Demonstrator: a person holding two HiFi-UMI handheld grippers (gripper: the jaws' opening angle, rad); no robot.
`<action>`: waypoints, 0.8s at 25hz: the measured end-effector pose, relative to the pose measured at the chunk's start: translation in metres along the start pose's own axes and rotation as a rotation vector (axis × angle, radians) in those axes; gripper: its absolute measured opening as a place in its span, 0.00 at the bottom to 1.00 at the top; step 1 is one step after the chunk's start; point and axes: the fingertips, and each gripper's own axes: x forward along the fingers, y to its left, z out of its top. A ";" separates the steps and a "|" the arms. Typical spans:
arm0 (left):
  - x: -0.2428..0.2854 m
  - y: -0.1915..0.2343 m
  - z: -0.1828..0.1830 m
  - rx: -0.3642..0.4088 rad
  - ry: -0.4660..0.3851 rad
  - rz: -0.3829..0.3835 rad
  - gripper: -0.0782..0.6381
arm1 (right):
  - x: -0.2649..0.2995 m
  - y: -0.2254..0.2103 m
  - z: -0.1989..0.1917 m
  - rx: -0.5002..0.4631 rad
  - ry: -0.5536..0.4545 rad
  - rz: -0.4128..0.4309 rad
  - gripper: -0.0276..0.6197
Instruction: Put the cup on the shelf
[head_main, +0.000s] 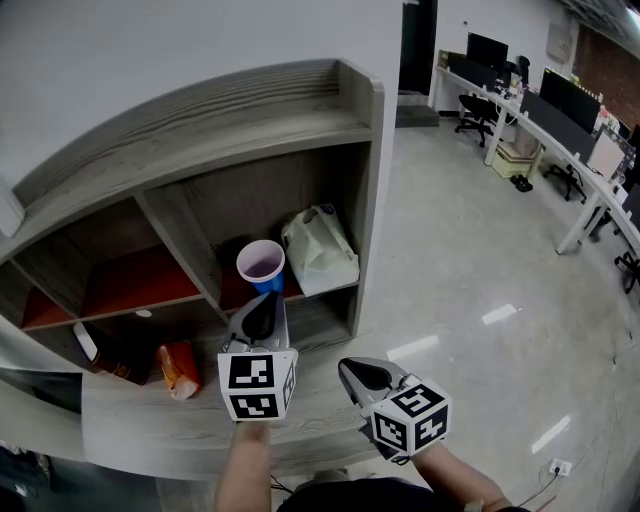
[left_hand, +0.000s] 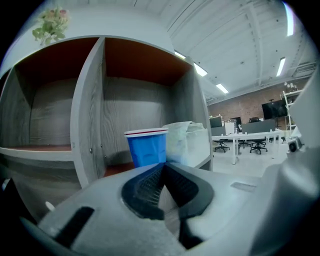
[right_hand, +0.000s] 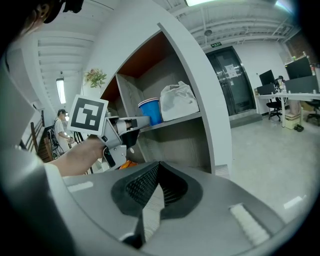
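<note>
A blue cup (head_main: 261, 265) with a white rim stands upright in the right-hand compartment of the grey wooden shelf (head_main: 362, 190), next to a white plastic bag (head_main: 318, 250). My left gripper (head_main: 262, 316) is just in front of the cup, shut, with nothing between its jaws. In the left gripper view the cup (left_hand: 146, 146) stands free beyond the closed gripper (left_hand: 162, 168). My right gripper (head_main: 358, 376) is lower and to the right, over the low ledge, shut and empty. The right gripper view shows the cup (right_hand: 150, 111), the bag (right_hand: 177, 101) and the left gripper (right_hand: 141, 121).
An orange packet (head_main: 178, 368) and a dark box (head_main: 115, 355) lie on the low ledge at the left. The left compartments have red-brown floors (head_main: 130, 285). Glossy office floor (head_main: 480, 260) stretches right, with desks and chairs (head_main: 520, 110) at the far side.
</note>
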 end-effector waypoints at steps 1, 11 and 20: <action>0.001 0.002 0.000 -0.006 -0.002 0.003 0.10 | 0.000 0.000 0.000 0.002 0.000 -0.002 0.04; -0.001 0.006 0.003 -0.021 -0.015 0.010 0.10 | -0.003 -0.002 0.000 0.008 -0.009 -0.014 0.04; -0.024 -0.018 -0.005 -0.034 0.009 -0.059 0.10 | -0.006 0.008 -0.002 0.000 -0.008 0.011 0.04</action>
